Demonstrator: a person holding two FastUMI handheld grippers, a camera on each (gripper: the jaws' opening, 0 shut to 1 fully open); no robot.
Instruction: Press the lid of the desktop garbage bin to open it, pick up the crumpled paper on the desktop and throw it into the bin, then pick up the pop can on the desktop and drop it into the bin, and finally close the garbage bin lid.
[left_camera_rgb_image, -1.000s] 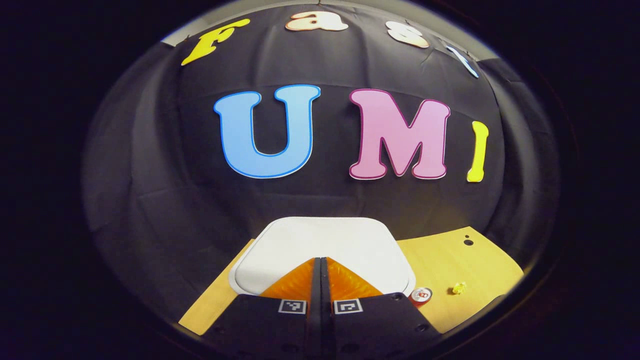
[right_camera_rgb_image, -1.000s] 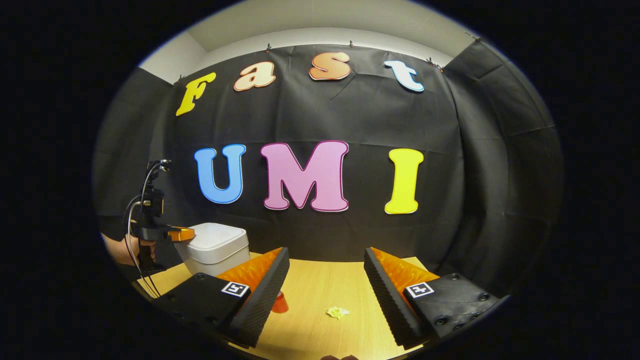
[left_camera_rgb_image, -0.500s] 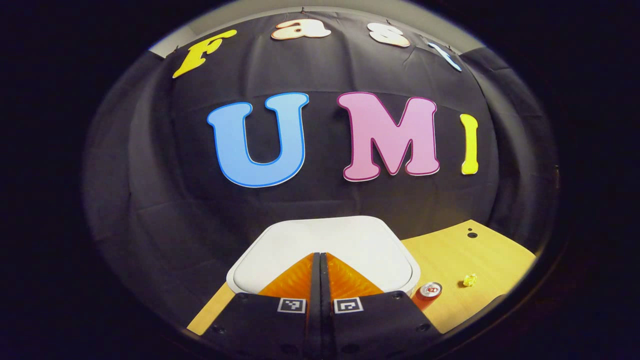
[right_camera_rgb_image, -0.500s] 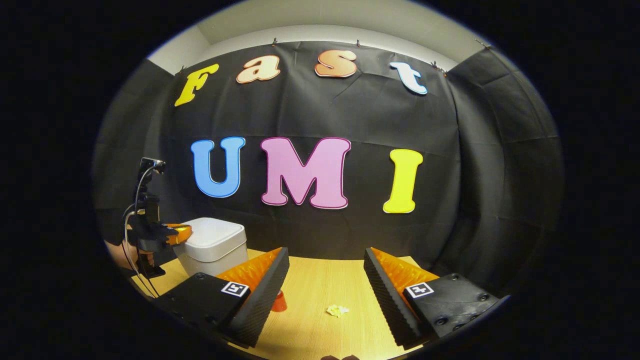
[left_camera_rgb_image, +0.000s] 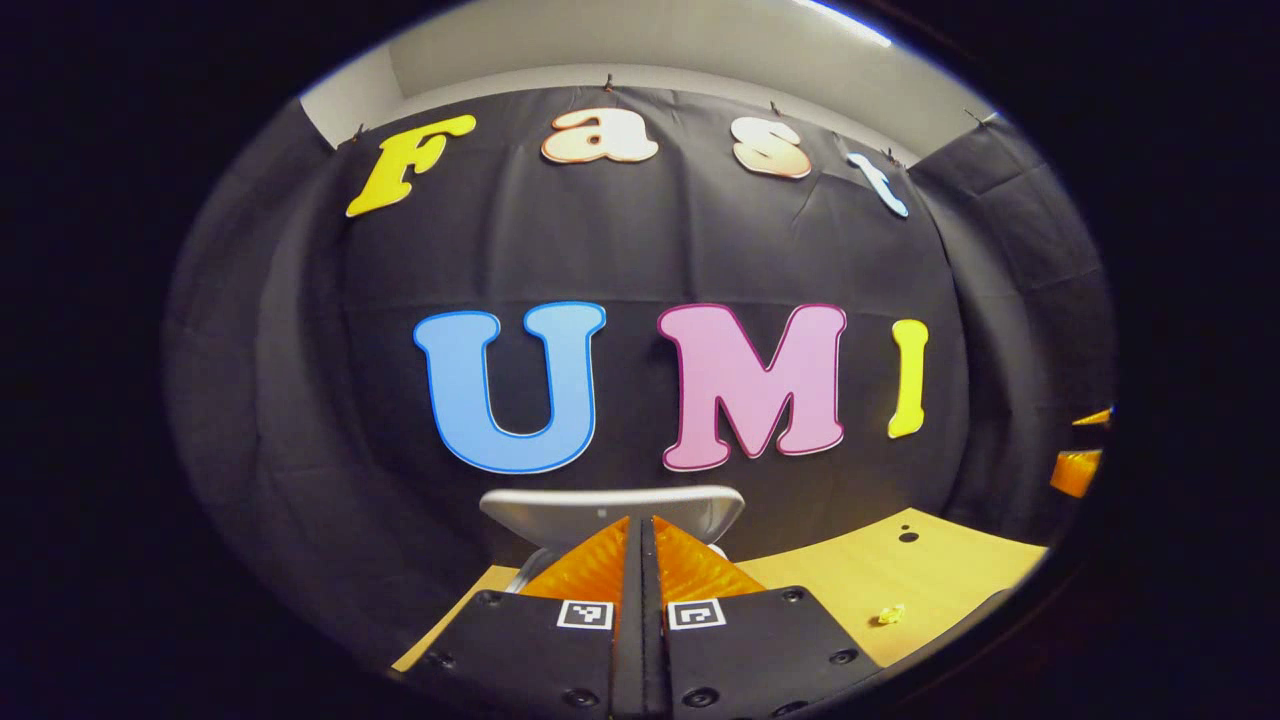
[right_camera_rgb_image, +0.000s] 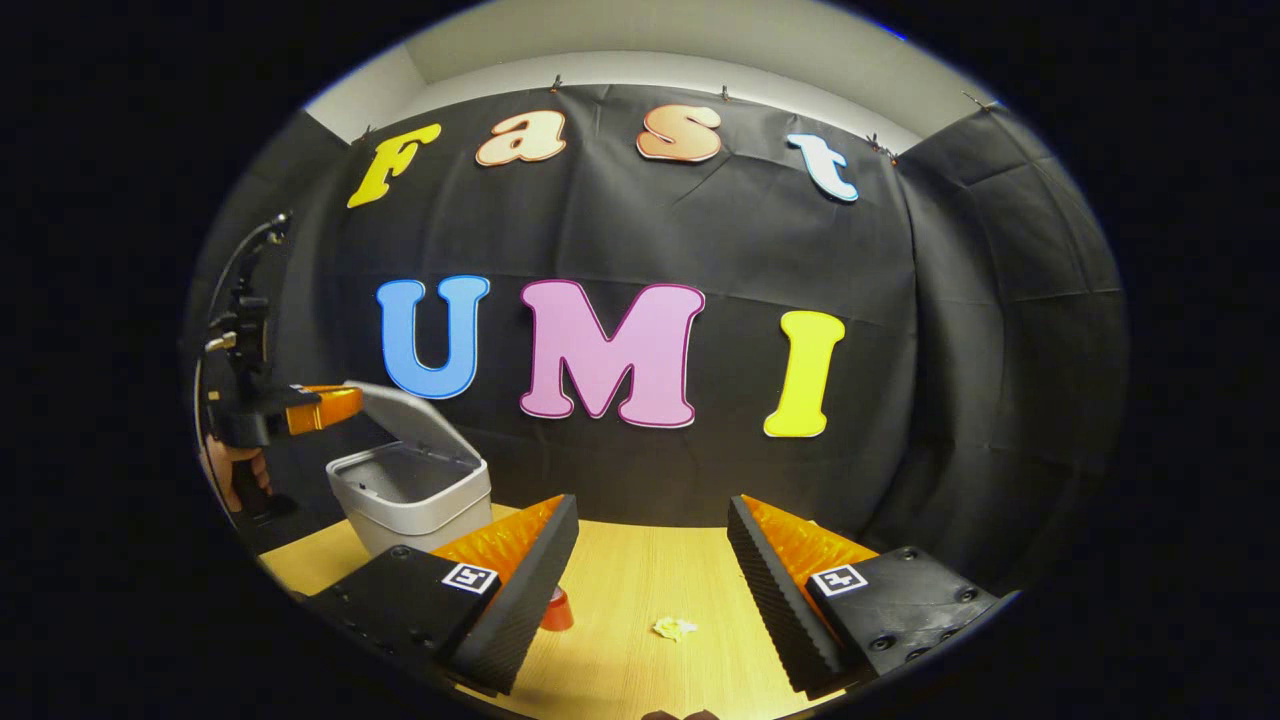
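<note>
the garbage bin (right_camera_rgb_image: 410, 490) stands on the wooden desktop (right_camera_rgb_image: 640, 610) with its lid (right_camera_rgb_image: 415, 415) tipped up. the left gripper (right_camera_rgb_image: 335, 403), fingers clenched together on nothing, is at the lid's raised edge. right of the bin lie the pop can (right_camera_rgb_image: 556, 610), then the crumpled paper (right_camera_rgb_image: 674, 628), between the right gripper's (right_camera_rgb_image: 652, 540) wide-apart fingers.
</note>
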